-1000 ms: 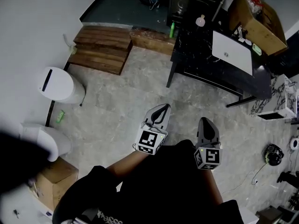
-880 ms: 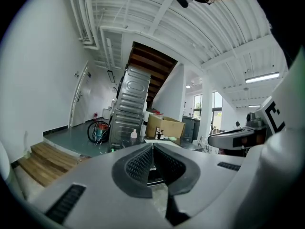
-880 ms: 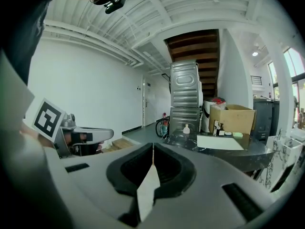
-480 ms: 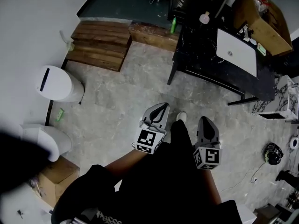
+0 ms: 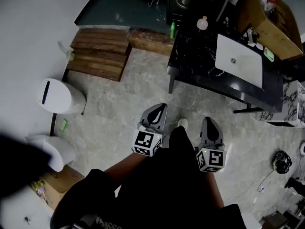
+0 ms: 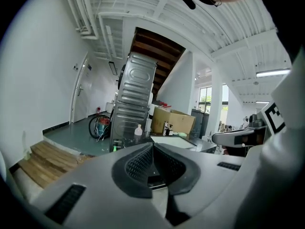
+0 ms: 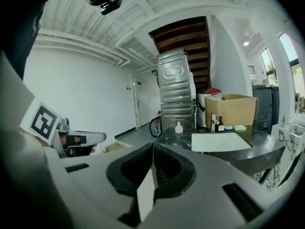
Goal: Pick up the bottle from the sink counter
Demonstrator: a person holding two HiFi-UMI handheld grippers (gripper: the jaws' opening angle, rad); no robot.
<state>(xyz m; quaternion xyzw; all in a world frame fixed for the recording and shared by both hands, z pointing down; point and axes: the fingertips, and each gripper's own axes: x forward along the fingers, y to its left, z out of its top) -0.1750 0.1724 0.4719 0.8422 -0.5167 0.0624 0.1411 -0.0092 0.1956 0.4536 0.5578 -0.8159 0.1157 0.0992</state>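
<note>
Your left gripper (image 5: 158, 108) is clenched with nothing in it. In the left gripper view, its ribbed black pads (image 6: 143, 162) meet along one seam. Your right gripper (image 5: 210, 122) is also closed and empty, and the right gripper view shows its tips pressed together (image 7: 153, 148).

In the head view you hold both side by side over the grey stone floor (image 5: 119, 104), pointing toward 12 o'clock.

The small pale round-bodied plastic bottle (image 5: 203, 23) stands upright on the black marble sink counter (image 5: 195, 56). It is well apart from both grippers, at about 1 o'clock from the left one and 12 o'clock from the right one. It sits near the counter's far left corner, at 10 o'clock from the white rectangular basin (image 5: 238, 61).

Both gripper views show the bottle ahead, just above the jaw tips (image 6: 138, 130) (image 7: 178, 127). The brown slatted wooden steps (image 5: 97, 51) lie at 10 o'clock from your left gripper.
</note>
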